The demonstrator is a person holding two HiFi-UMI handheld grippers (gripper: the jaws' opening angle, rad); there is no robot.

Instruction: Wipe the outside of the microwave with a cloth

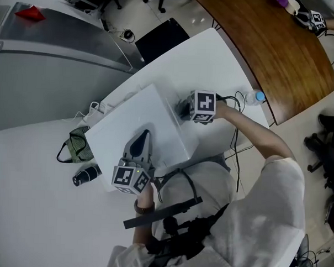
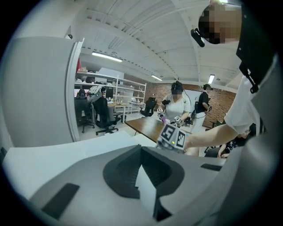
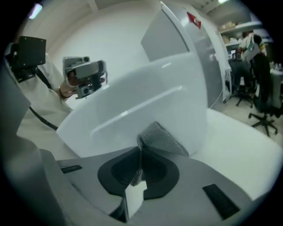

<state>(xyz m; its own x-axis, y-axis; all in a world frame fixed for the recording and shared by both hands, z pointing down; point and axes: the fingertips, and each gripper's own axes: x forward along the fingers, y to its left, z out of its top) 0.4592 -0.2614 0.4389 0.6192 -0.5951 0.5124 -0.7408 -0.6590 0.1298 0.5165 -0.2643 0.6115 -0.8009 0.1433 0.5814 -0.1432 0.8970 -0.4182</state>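
Note:
The white microwave (image 1: 135,125) stands on a white table (image 1: 36,207). My right gripper (image 1: 183,109) is at its right side wall, shut on a grey cloth (image 3: 161,138). The cloth is pressed flat against the microwave's white wall (image 3: 146,101). My left gripper (image 1: 141,143) lies on the microwave's top near the front edge, jaws together with nothing between them. From the left gripper view (image 2: 141,152) I see the jaws closed and the right gripper's marker cube (image 2: 174,137) beyond. The left gripper (image 3: 84,77) also shows in the right gripper view, over the top.
A green bag (image 1: 78,145) and a black cylinder (image 1: 86,175) lie left of the microwave. A water bottle (image 1: 251,97) and cables sit right of it. A curved wooden table (image 1: 281,57) lies beyond, a grey partition (image 1: 53,70) at the left. Other people stand far off.

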